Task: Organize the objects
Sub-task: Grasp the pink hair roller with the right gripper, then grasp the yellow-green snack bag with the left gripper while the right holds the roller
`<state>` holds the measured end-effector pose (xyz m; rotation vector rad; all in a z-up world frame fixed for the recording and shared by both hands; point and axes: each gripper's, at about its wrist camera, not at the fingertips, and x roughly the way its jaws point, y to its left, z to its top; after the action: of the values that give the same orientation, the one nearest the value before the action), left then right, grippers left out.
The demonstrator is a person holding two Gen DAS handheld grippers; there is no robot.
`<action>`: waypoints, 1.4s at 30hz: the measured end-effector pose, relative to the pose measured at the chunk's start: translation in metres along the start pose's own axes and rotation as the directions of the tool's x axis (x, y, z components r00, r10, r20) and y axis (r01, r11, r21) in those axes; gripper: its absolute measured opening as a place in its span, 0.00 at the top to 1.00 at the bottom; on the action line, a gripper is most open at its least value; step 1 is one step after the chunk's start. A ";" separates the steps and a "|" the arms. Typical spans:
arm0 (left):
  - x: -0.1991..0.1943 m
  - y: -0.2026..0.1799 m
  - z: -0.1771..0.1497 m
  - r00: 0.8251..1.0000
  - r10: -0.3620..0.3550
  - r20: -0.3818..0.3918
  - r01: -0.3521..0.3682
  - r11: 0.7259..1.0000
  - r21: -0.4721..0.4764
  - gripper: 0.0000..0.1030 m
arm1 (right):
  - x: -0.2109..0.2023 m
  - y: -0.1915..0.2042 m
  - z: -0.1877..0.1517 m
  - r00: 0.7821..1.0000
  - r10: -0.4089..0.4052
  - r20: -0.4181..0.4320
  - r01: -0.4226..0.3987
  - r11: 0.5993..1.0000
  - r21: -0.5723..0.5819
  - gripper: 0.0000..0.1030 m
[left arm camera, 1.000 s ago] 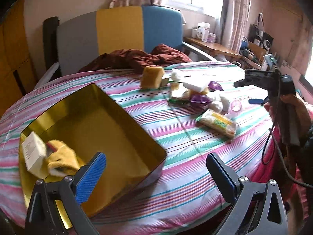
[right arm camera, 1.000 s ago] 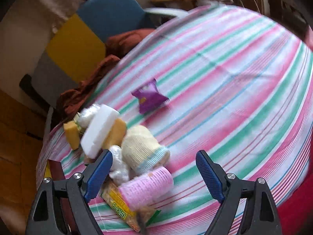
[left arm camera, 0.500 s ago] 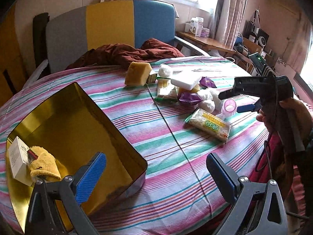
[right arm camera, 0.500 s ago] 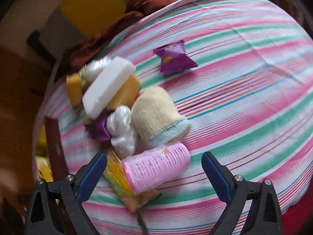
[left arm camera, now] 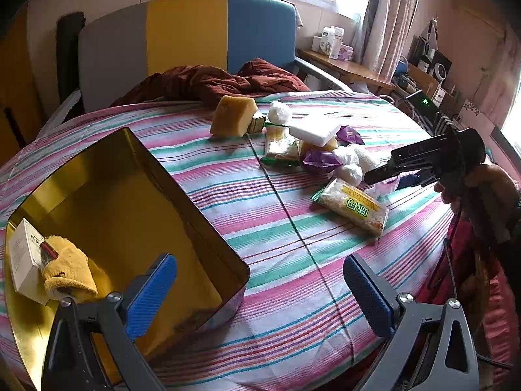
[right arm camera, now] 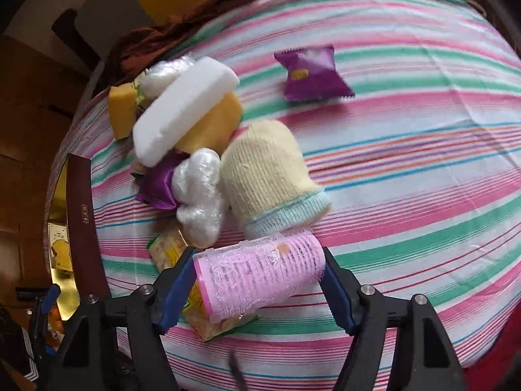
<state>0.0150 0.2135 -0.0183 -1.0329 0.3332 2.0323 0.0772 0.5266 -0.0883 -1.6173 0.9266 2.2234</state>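
Now the right gripper's (right arm camera: 257,280) jaws, wider earlier, are closing around the pink roll (right arm camera: 260,277).

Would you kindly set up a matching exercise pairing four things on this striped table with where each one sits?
Things:
1. pink mesh-wrapped roll
2. yellow knitted cloth
3. white foam block
4. lone purple snack packet

Places:
A. inside the gold metal tin, beside a white box
B. alone on the tablecloth, apart from the pile
C. between the closing jaws of the right hand-held gripper
D. on top of the pile

Pairs: 1-C, 2-A, 3-D, 4-B
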 end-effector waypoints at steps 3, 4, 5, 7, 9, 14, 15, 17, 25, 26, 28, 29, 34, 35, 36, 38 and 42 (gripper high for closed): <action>-0.001 0.001 0.000 1.000 0.003 0.002 -0.003 1.000 0.002 0.00 | -0.009 0.009 -0.004 1.000 0.005 0.028 -0.004 0.999 -0.032 0.29; 0.000 0.001 0.000 1.000 0.002 0.001 -0.002 1.000 0.001 0.00 | -0.012 0.013 -0.009 0.999 0.001 0.035 0.000 0.999 -0.053 0.29; 0.000 0.001 -0.001 1.000 0.002 0.000 -0.002 1.000 0.001 0.00 | -0.016 0.015 -0.013 0.999 0.000 0.041 0.003 0.998 -0.067 0.29; 0.001 0.001 -0.001 1.000 0.003 -0.001 -0.003 1.000 0.003 0.00 | -0.024 0.011 -0.016 0.999 0.004 0.052 0.000 0.997 -0.079 0.29; 0.002 0.000 -0.002 1.000 0.004 -0.007 -0.004 1.000 0.010 0.00 | -0.032 0.011 -0.021 0.998 0.003 0.067 0.004 0.996 -0.091 0.29; 0.011 -0.012 0.008 0.999 -0.034 -0.024 0.034 0.999 0.018 0.00 | -0.049 0.014 -0.029 0.987 -0.023 0.159 0.034 0.997 -0.067 0.29; 0.015 -0.016 0.011 0.999 -0.040 -0.028 0.040 0.999 0.022 0.01 | -0.051 0.015 -0.029 0.984 -0.021 0.180 0.031 0.998 -0.057 0.29; 0.027 -0.025 0.020 0.997 -0.056 -0.047 0.057 0.998 0.011 0.02 | -0.057 0.012 -0.032 0.975 -0.018 0.222 0.027 0.999 -0.039 0.29; 0.093 -0.065 0.048 0.972 -0.147 -0.182 0.125 0.984 -0.127 0.07 | -0.068 -0.007 -0.037 0.933 0.048 0.356 -0.070 0.996 0.049 0.29; 0.101 -0.070 0.050 0.971 -0.135 -0.197 0.110 0.985 -0.135 0.07 | -0.069 -0.008 -0.038 0.929 0.059 0.366 -0.083 0.995 0.049 0.29; 0.114 -0.078 0.054 0.970 -0.126 -0.209 0.095 0.984 -0.152 0.06 | -0.071 -0.010 -0.038 0.921 0.072 0.382 -0.099 0.994 0.050 0.29; 0.119 -0.082 0.057 0.970 -0.118 -0.211 0.086 0.984 -0.155 0.06 | -0.072 -0.011 -0.038 0.919 0.081 0.385 -0.109 0.993 0.051 0.29; 0.144 -0.096 0.064 0.971 -0.051 -0.233 0.013 0.987 -0.159 0.06 | -0.074 -0.010 -0.040 0.907 0.110 0.406 -0.139 0.989 0.041 0.29; 0.150 -0.098 0.064 0.969 -0.047 -0.244 0.007 0.987 -0.162 0.06 | -0.075 -0.011 -0.041 0.905 0.116 0.409 -0.145 0.989 0.040 0.29; 0.156 -0.100 0.063 0.966 -0.039 -0.257 -0.002 0.987 -0.158 0.04 | -0.075 -0.012 -0.041 0.902 0.123 0.414 -0.153 0.987 0.041 0.29; 0.157 -0.107 0.061 0.972 0.002 -0.237 -0.025 0.996 -0.090 0.05 | -0.076 -0.013 -0.042 0.898 0.127 0.421 -0.160 0.986 0.045 0.29; 0.142 -0.104 0.045 0.986 0.018 -0.168 -0.018 1.000 0.001 0.31 | -0.076 -0.008 -0.043 0.896 0.148 0.418 -0.167 0.986 0.008 0.29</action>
<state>0.0218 0.3814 -0.0865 -1.2092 0.4314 1.9650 0.1421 0.5194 -0.0291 -1.0098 0.9979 2.4957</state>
